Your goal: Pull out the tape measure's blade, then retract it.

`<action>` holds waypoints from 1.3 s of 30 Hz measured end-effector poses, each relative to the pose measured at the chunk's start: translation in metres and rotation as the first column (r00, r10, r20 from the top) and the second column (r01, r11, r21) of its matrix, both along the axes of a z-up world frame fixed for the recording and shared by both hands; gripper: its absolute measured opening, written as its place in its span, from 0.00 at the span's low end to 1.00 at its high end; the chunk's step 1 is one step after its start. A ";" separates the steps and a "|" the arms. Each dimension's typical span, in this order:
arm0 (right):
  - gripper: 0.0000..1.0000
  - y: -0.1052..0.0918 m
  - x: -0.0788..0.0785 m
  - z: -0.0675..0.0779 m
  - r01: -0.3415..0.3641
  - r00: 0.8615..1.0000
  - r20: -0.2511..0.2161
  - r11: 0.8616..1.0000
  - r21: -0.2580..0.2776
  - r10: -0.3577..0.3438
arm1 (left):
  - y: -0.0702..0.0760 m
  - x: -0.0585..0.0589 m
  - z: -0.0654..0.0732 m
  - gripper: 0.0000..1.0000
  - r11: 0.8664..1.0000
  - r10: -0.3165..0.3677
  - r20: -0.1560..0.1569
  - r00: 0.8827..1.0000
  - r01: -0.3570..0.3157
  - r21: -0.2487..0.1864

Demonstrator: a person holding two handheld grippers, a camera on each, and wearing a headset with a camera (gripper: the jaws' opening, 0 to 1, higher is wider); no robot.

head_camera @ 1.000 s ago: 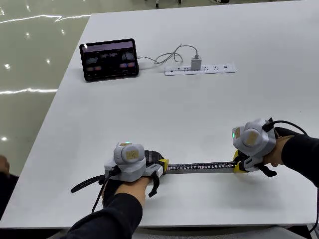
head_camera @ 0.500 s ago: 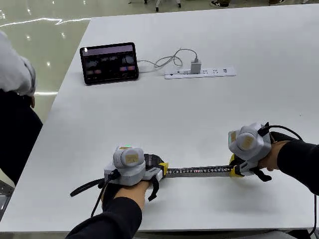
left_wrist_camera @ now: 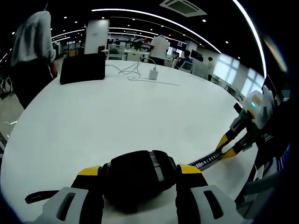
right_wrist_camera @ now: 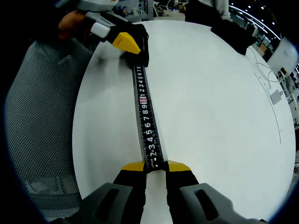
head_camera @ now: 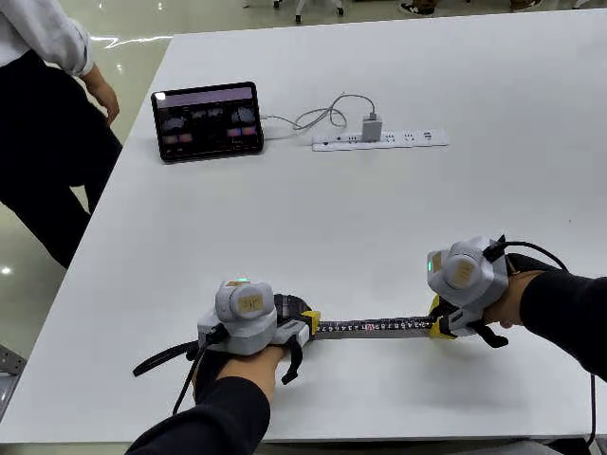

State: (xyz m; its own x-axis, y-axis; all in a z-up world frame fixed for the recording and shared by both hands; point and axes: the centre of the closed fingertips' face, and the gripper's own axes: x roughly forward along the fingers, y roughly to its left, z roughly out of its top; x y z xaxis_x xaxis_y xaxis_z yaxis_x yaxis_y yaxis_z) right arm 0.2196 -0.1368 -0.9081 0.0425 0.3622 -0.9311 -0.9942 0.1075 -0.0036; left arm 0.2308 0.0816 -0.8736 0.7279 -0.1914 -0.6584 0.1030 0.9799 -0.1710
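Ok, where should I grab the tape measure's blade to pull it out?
Grip the blade at its free end, by the lowest numbers, coming along its length from opposite the case. It lies flat and straight, so the right gripper pinching in line suits it.

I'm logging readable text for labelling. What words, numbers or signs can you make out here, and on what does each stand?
"2 3 4 5 6 7 8 9", then a red "10", then "1 2 3 4 5 6 7 8": on the tape blade, right gripper view.
Tablet screen: too blurred to read.
Power strip: nothing legible.
Blade marks in the head view: too small to read.
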 end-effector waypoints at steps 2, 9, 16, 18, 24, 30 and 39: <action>0.11 0.001 0.000 0.000 -0.002 1.000 0.001 1.000 0.003 0.002 | 0.000 0.000 0.000 0.58 1.000 0.000 0.000 1.000 0.000 -0.001; 0.11 0.006 0.000 0.000 0.001 1.000 0.002 1.000 0.012 -0.001 | 0.000 0.000 0.000 0.58 1.000 0.001 0.000 1.000 -0.001 -0.001; 0.11 0.011 0.000 0.000 0.005 1.000 0.001 1.000 0.025 -0.005 | -0.001 0.000 0.001 0.58 1.000 0.002 0.000 1.000 -0.002 -0.002; 0.11 0.012 0.000 0.000 0.003 1.000 0.003 1.000 0.028 -0.003 | -0.001 -0.001 0.001 0.58 1.000 0.002 -0.001 1.000 -0.002 -0.003; 0.11 0.018 0.000 0.000 0.006 1.000 0.001 0.999 0.038 -0.006 | -0.001 0.000 0.001 0.58 1.000 0.001 0.000 1.000 -0.001 -0.004; 0.11 0.027 0.000 0.001 -0.007 1.000 -0.002 0.998 0.061 0.007 | -0.001 -0.001 0.001 0.58 1.000 0.001 -0.001 1.000 -0.001 -0.005; 0.11 0.037 -0.001 0.001 0.031 0.999 -0.013 0.996 0.087 -0.030 | -0.001 0.000 0.001 0.58 1.000 0.001 -0.001 1.000 -0.001 -0.006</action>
State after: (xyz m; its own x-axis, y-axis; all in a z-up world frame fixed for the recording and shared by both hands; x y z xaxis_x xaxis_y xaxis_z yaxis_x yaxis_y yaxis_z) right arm 0.2183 -0.0998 -0.9075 0.0444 0.4406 -0.8966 -0.9904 0.1371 0.0184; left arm 0.2305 0.0806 -0.8726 0.7276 -0.1945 -0.6578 0.1015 0.9789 -0.1772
